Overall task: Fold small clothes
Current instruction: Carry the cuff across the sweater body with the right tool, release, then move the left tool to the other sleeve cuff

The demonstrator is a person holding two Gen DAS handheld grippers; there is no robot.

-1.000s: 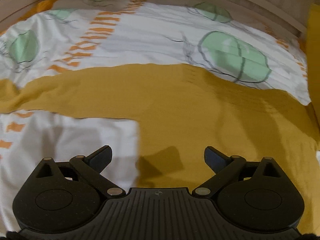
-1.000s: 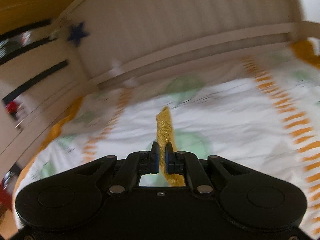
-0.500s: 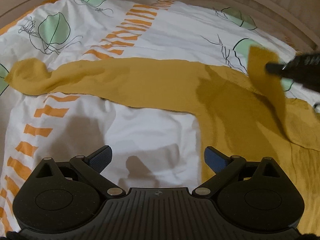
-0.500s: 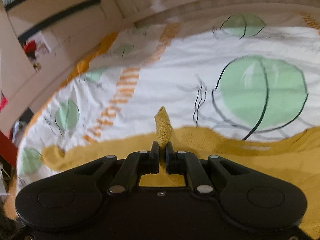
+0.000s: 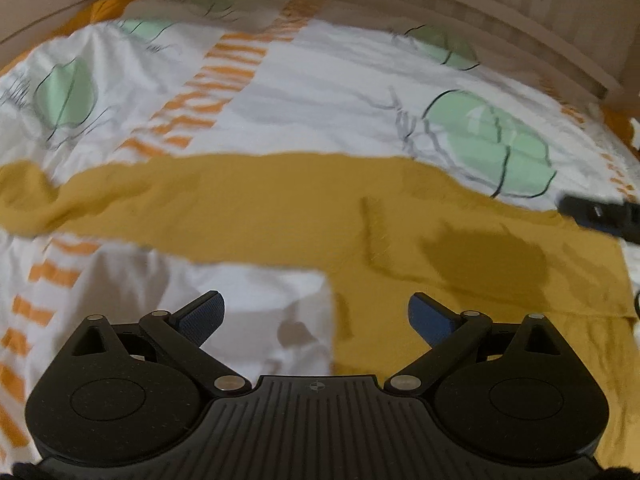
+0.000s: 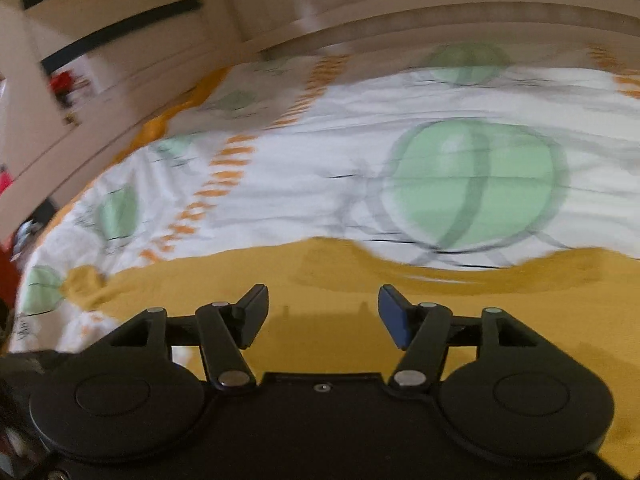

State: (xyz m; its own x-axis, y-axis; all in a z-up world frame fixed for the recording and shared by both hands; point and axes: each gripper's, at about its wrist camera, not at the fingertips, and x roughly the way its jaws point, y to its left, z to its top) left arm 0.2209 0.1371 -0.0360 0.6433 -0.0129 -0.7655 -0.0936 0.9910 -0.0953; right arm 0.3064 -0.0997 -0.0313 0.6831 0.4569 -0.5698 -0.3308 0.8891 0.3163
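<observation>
We are hovering both empty tools, left gripper (image 5: 316,320) open and right gripper (image 6: 322,316) opening, over the mustard garment (image 5: 280,208) on the patterned bedsheet (image 5: 320,92), one sleeve lying unfolded.

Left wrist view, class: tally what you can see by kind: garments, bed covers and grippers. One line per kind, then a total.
Mustard-yellow garment: 1
Patterned bed cover: 1
Grippers: 2, the left gripper with fingers apart over the cloth, and the right gripper at the picture's right edge
Total: 4

A white bedsheet (image 5: 328,92) — green circles, orange stripes — lies against a pale headboard (image 5: 500,4).
</observation>
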